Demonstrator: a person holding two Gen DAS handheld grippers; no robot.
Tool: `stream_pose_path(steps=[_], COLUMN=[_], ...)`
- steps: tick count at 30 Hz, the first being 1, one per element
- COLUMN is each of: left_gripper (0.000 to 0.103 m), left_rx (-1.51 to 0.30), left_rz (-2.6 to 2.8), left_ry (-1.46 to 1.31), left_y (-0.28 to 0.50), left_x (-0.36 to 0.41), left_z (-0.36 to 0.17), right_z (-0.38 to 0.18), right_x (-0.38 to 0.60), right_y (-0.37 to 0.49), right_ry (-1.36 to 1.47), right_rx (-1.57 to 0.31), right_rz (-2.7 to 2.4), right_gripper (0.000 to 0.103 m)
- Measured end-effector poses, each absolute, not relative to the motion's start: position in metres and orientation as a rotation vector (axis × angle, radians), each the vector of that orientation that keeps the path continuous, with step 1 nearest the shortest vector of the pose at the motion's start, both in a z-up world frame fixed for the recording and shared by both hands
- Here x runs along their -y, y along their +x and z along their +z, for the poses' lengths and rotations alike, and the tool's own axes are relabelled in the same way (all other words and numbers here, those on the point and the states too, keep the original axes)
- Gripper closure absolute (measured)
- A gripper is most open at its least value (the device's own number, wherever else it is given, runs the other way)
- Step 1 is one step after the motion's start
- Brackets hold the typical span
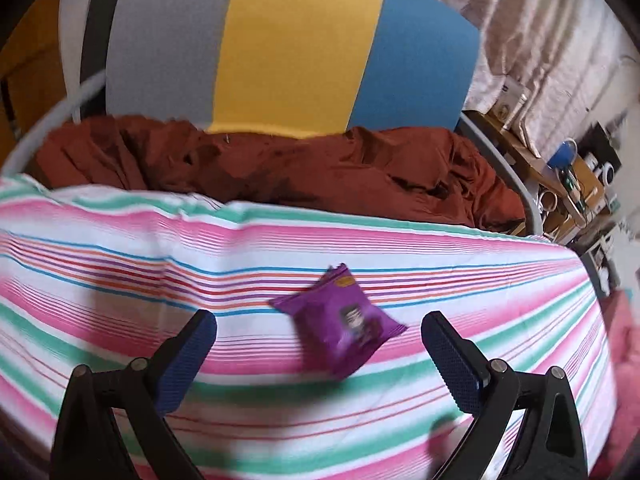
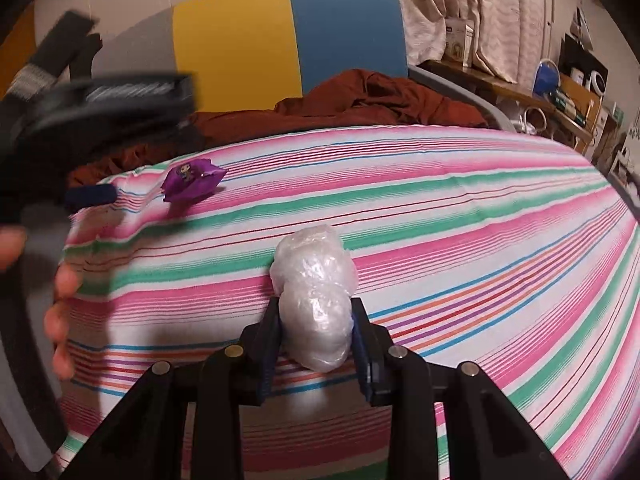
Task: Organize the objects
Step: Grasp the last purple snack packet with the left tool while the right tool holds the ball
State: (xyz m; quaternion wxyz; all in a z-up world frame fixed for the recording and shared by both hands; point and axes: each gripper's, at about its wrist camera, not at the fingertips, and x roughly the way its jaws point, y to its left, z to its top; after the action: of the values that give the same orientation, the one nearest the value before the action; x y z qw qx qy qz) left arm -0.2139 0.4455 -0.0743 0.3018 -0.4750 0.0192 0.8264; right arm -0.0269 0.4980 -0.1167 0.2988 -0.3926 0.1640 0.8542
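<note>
The left gripper [image 1: 319,330] stands wide open above the striped sheet [image 1: 120,240], the purple packet [image 1: 342,326] lying between and just beyond its fingertips — untouched — while the right gripper [image 2: 316,322] is clamped on a crumpled clear plastic bundle [image 2: 314,280].
</note>
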Motion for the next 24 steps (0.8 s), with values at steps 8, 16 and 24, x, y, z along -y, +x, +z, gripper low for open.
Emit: stream_pose_path(steps=[8, 16, 24], left_gripper=[0.016, 0.055, 0.059], left_rx=[-0.039, -0.116, -0.029], left_rz=[2.24, 2.349, 2.407], left_ry=[-1.334, -1.198, -1.157], left_y=[-0.226, -0.225, -0.214], left_x=[-0.458, -0.438, -0.408], left_z=[-0.097, -0.102, -0.093], right_z=[-0.117, -0.116, -0.111], right_x=[-0.499, -0.498, -0.489], right_y=[-0.025, -0.024, -0.023], right_ry=[-1.036, -1.031, -1.016], right_rx=[-0.431, -0.439, -0.407], right_rz=[2.275, 2.281, 2.335], right_gripper=[0.071, 0.071, 0.071])
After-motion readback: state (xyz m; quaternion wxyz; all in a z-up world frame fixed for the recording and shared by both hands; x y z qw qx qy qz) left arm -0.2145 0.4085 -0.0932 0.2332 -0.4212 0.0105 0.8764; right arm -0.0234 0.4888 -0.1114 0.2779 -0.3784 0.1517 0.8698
